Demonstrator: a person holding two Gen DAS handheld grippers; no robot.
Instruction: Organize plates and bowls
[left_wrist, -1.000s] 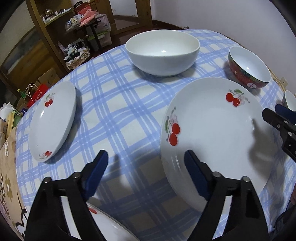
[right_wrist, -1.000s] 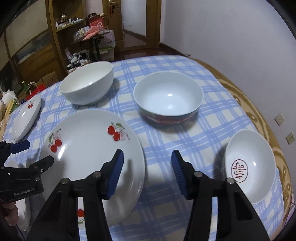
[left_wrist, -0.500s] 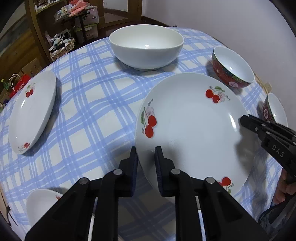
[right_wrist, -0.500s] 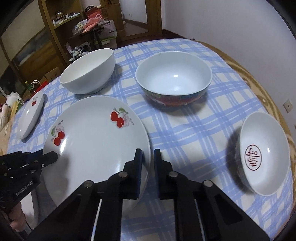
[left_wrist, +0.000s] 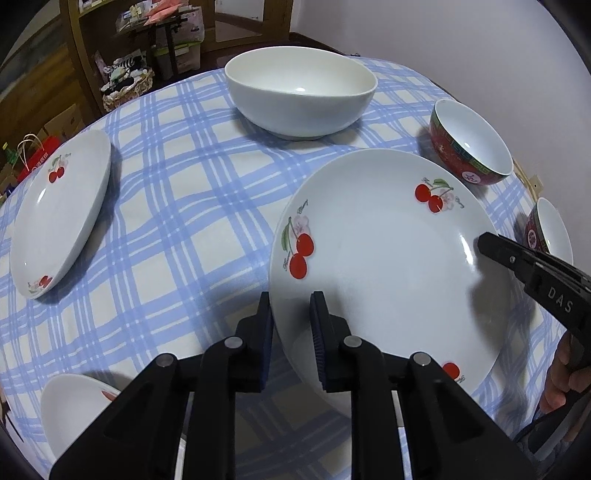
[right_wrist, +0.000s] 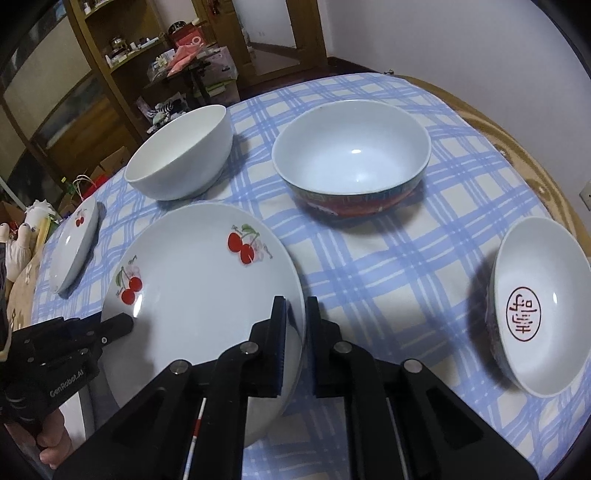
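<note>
Grippers: large cherry plate (left_wrist: 384, 266) is clamped at opposite rims by left gripper (left_wrist: 291, 314) and right gripper (right_wrist: 295, 317).
Progress: nothing is stacked yet; bowls and plates ahead are left scattered.

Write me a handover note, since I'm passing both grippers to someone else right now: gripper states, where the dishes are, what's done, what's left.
Left gripper: shut on the large cherry plate, at its left rim.
Right gripper: shut on the same plate's right rim.
Around it on the checked tablecloth: white bowl, large red bowl, small red bowl, smaller cherry plate, another plate at the near edge.
Done: plate gripped by both.
Left: nothing is stacked yet; all plates and bowls remain to be grouped.
</note>
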